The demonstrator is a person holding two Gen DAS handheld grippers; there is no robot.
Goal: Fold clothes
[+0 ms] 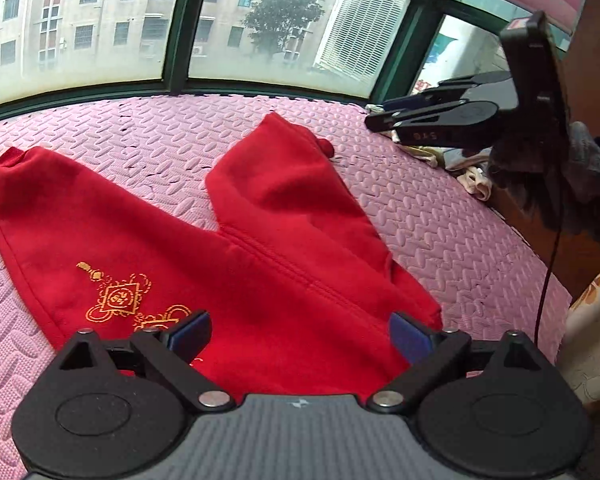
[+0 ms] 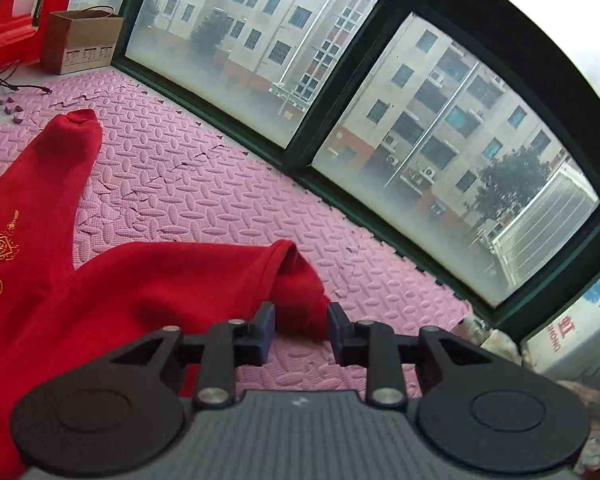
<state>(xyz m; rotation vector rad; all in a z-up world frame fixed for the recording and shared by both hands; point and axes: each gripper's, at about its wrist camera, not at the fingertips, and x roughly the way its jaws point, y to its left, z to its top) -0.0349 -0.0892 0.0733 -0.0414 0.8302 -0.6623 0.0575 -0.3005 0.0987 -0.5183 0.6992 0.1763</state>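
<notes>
A pair of red trousers [image 1: 260, 280] with a gold embroidered knot lies flat on the pink foam mat [image 1: 440, 220], its two legs spread in a V toward the window. My left gripper [image 1: 300, 334] hovers over the waist end, jaws wide apart, and holds nothing. My right gripper [image 2: 302, 332] stands open just short of the right leg's cuff on the red trousers [image 2: 140, 280], with the pads clear of the cloth. In the left wrist view the right gripper [image 1: 378, 114] hangs above the mat's far right, in a gloved hand [image 1: 588, 168].
A green-framed window [image 1: 176, 28] runs along the mat's far edge. A brown paper bag [image 2: 82, 42], a red plastic piece [image 2: 8, 20] and a loose cable [image 2: 16, 86] sit at the far left. Pale cloths [image 1: 472, 184] and brown furniture [image 1: 548, 232] border the right.
</notes>
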